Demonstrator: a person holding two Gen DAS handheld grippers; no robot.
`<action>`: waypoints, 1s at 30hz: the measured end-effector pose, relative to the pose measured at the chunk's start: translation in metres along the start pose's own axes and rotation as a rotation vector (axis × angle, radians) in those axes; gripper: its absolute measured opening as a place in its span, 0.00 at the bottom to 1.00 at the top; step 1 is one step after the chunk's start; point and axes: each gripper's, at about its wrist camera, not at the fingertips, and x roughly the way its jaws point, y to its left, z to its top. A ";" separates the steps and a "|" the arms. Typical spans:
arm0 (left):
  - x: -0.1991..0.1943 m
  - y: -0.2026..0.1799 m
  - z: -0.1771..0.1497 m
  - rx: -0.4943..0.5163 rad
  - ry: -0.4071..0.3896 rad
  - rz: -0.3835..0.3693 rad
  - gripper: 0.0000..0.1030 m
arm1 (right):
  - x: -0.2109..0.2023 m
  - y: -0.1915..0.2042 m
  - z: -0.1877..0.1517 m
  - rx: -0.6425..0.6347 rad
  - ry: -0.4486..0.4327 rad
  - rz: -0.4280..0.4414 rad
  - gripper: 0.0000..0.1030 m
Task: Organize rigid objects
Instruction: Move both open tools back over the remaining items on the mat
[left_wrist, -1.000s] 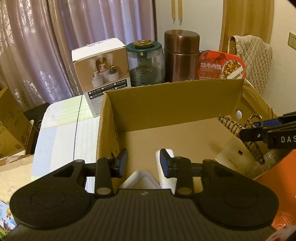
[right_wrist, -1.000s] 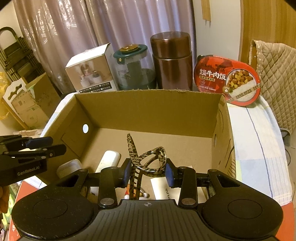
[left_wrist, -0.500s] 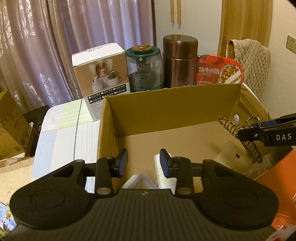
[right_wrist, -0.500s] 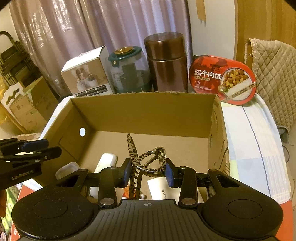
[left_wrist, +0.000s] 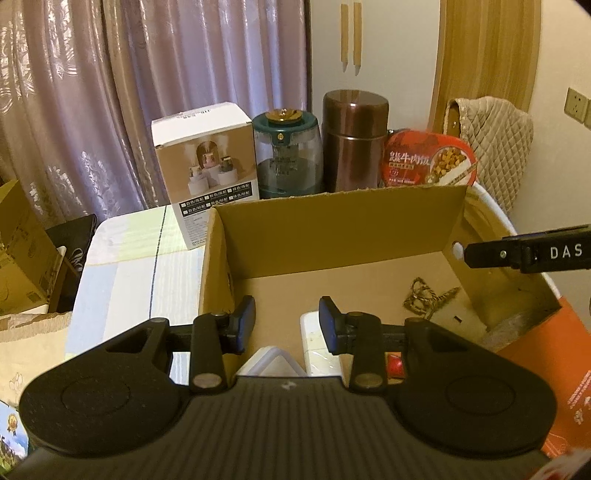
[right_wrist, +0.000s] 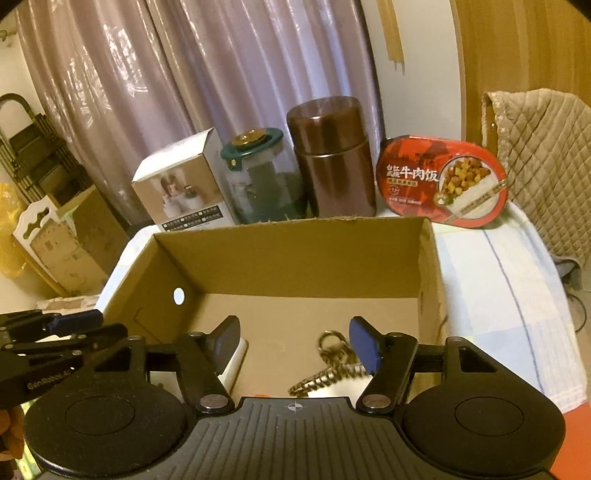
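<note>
A: In the left wrist view, our left gripper (left_wrist: 287, 323) hangs over the near edge of the cardboard box (left_wrist: 332, 225). Its 2 fingers stand nearly closed, with only a narrow gap and nothing between them.

B: Below that gap we see a white container (left_wrist: 271, 363), and a white remote-like bar (left_wrist: 314, 343) lies on the box floor just beside the right finger.

A: The leopard-print hair claw (left_wrist: 424, 301) lies on the box floor well to the right, apart from this gripper. The other tool's black finger (marked "DAS") reaches in above it from the right edge.

B: In the right wrist view, our right gripper (right_wrist: 295, 341) is spreading its jaws. The pads press on nothing.

A: The hair claw (right_wrist: 328, 365) lies low between the 2 fingers, closer to the right fingertip (right_wrist: 364, 343); it looks blurred, and we cannot tell whether it touches the pad.

B: The left gripper (right_wrist: 74, 325) shows at the left edge, outside the box wall (right_wrist: 155, 280). Behind the box stand a white carton (right_wrist: 181, 188), a green-lidded jar (right_wrist: 262, 177), a brown canister (right_wrist: 332, 158) and a red meal tray (right_wrist: 443, 179).
</note>
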 end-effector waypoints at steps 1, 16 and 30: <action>-0.005 0.000 -0.001 -0.006 -0.004 -0.002 0.31 | -0.004 0.000 -0.001 0.000 0.000 -0.002 0.61; -0.131 -0.022 -0.047 -0.105 -0.068 -0.014 0.39 | -0.119 0.031 -0.055 -0.044 -0.039 -0.014 0.67; -0.257 -0.027 -0.140 -0.246 -0.118 0.056 0.59 | -0.221 0.043 -0.173 -0.067 -0.045 -0.021 0.72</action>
